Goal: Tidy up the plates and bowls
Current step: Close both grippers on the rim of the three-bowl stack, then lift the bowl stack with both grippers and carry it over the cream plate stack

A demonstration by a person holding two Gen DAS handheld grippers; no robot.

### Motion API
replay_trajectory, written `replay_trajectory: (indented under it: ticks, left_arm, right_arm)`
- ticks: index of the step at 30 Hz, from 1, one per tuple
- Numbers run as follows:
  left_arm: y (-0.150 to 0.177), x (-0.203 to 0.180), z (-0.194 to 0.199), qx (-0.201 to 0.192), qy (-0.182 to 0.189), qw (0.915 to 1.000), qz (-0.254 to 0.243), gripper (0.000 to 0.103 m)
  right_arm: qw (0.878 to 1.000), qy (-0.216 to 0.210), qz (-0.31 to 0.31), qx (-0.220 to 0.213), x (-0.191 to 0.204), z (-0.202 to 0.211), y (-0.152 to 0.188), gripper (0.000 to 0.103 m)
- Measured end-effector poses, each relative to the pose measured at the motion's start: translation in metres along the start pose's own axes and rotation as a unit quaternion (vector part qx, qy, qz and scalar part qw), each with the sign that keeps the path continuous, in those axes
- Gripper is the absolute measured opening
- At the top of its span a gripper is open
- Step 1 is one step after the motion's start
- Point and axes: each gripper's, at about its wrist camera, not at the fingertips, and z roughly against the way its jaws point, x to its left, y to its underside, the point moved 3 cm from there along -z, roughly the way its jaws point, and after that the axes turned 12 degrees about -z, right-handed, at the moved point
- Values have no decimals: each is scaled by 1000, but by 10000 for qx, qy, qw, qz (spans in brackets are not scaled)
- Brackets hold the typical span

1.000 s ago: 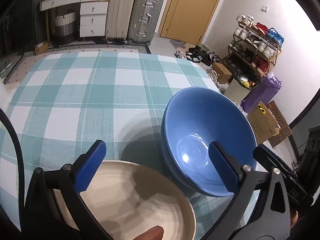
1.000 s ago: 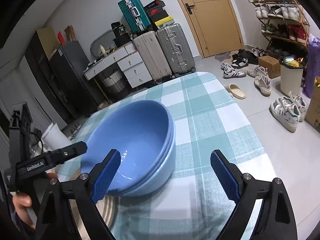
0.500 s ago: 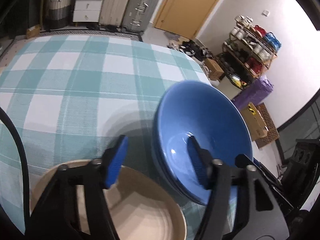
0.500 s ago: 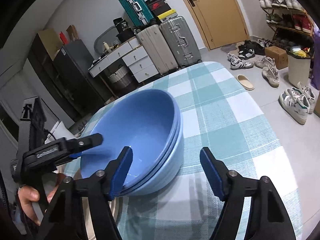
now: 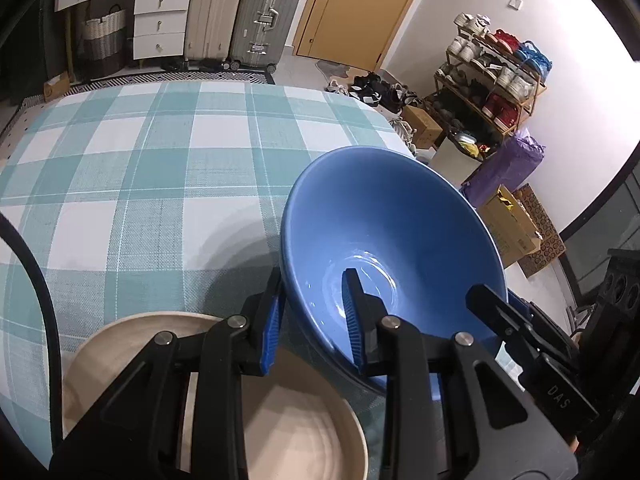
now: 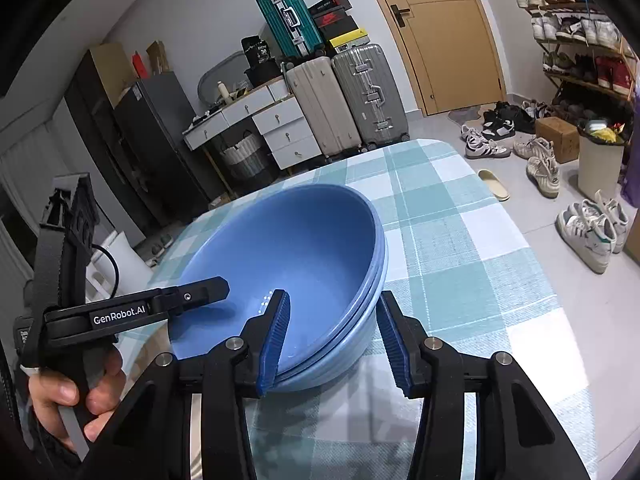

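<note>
Your left gripper (image 5: 316, 320) and right gripper (image 6: 334, 340) are both closing astride opposite sides of the rim of the stacked blue bowls (image 6: 296, 256), one finger inside, one outside, on the bench (image 5: 140, 168) beside the cream plate (image 5: 300, 432).

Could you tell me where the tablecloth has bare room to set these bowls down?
The checked tablecloth lies bare from the blue bowls to its far edge by the suitcases. The near corner is crowded: cream plate, bowls and both tools.
</note>
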Motion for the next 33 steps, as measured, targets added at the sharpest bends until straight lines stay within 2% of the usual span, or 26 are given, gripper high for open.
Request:
replay_trajectory:
  ticks: [11, 33]
  left_arm:
    - [1, -7, 24, -159, -83, 9998, -108, 25]
    - [13, -17, 134, -722, -411, 9965, -110, 25]
  right_arm:
    - [9998, -82, 50, -185, 6, 20, -2, 47]
    - [9967, -533, 452, -410, 60, 72, 0, 47]
